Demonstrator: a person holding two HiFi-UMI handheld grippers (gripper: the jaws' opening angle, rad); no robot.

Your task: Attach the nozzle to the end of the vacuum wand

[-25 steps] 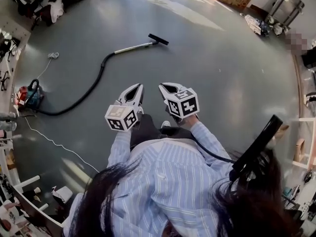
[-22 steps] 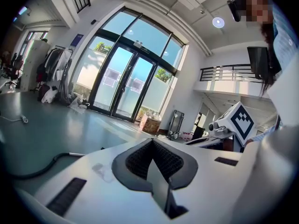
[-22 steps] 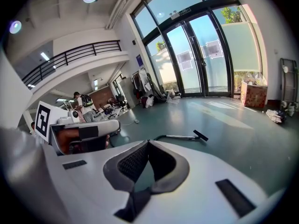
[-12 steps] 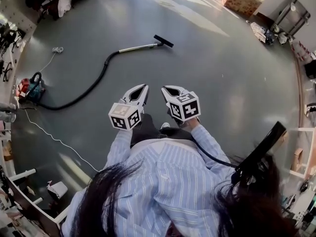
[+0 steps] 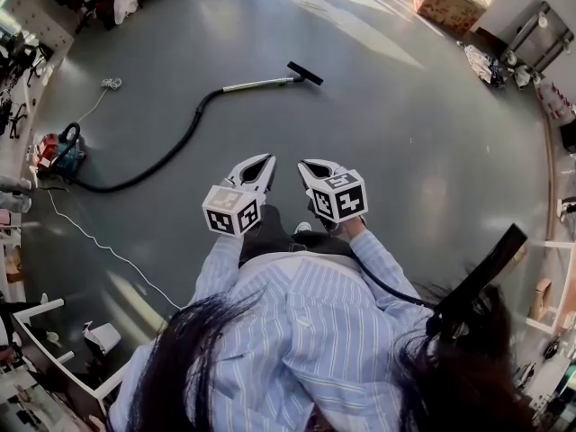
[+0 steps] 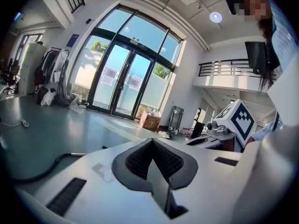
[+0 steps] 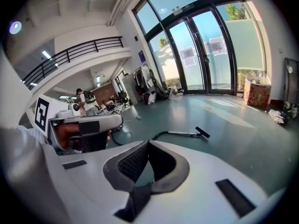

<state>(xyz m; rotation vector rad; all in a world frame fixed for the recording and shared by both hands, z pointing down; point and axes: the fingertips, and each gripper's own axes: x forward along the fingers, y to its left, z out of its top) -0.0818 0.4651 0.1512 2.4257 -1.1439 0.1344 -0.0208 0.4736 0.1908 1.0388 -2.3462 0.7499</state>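
Vacuum wand [image 5: 256,85], a thin metal tube, lies on the grey floor [image 5: 405,160] well ahead of a standing person in a striped shirt. Its black nozzle [image 5: 304,73] sits at the tube's far end, touching it and in line with it, which is where the task wants it (whether it is pushed fully home is too small to tell). A dark hose [image 5: 171,151] curves back from the wand to a canister [image 5: 56,154] at the left. Left gripper [image 5: 267,158] and right gripper [image 5: 303,164] hover side by side in front of the person, well apart from the wand. Each has its jaws pressed together with nothing between them. Judging from this, the nozzle may be seated or merely resting against the tube. Doing the job well hinges on that joint being straight and snug.
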